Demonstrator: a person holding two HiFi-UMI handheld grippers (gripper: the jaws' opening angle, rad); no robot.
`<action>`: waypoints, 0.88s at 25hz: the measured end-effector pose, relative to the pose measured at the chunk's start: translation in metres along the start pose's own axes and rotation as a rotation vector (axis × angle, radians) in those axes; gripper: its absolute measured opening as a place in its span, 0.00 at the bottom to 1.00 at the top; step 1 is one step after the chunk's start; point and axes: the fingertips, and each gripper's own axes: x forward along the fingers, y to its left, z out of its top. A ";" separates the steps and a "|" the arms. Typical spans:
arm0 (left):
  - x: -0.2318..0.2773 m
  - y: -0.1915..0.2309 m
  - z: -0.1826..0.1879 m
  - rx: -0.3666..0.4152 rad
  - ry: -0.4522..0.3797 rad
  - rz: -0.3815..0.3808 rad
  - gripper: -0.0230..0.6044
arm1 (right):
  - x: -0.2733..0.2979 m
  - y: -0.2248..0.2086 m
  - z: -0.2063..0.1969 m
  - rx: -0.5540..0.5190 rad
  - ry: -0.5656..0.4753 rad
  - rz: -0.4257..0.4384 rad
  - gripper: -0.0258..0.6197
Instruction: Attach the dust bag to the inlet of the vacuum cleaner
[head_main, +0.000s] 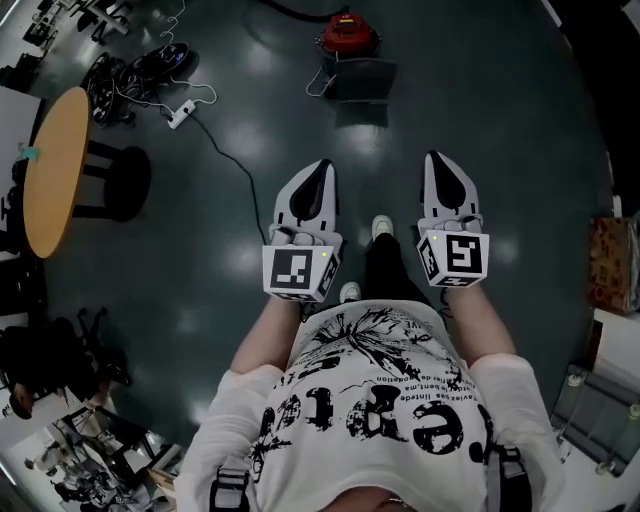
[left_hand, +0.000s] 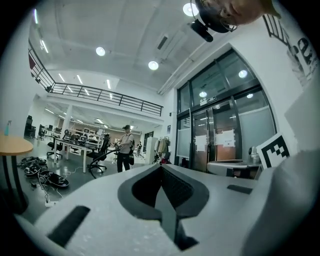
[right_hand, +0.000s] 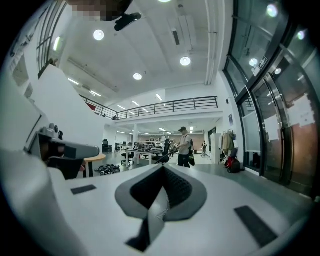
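The red vacuum cleaner (head_main: 348, 35) stands on the dark floor far ahead, at the top of the head view. A dark grey, bag-like thing (head_main: 360, 78) lies just in front of it. My left gripper (head_main: 318, 166) and right gripper (head_main: 437, 158) are held out level side by side, well short of both. Each is shut with nothing between its jaws. The left gripper view shows the left gripper's tips (left_hand: 161, 167) meeting, with a small red shape (left_hand: 165, 161) far off. In the right gripper view the right gripper (right_hand: 162, 167) is also shut, and the red vacuum cleaner (right_hand: 231, 163) is small by the glass wall.
A round wooden table (head_main: 45, 170) stands at the left, with a tangle of cables and a power strip (head_main: 180, 113) beyond it. A cardboard box (head_main: 612, 265) sits at the right edge. A person (left_hand: 125, 147) stands far off among desks and chairs. Glass doors (left_hand: 215, 135) line the right side.
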 end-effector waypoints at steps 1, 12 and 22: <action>-0.014 -0.002 -0.001 -0.007 0.004 0.003 0.04 | -0.013 0.011 -0.001 -0.010 0.000 -0.001 0.04; -0.113 -0.043 -0.004 -0.013 0.033 -0.008 0.04 | -0.118 0.070 -0.010 0.027 0.043 0.022 0.04; -0.127 -0.078 -0.011 -0.010 0.057 0.008 0.04 | -0.151 0.055 -0.017 0.024 0.088 0.062 0.04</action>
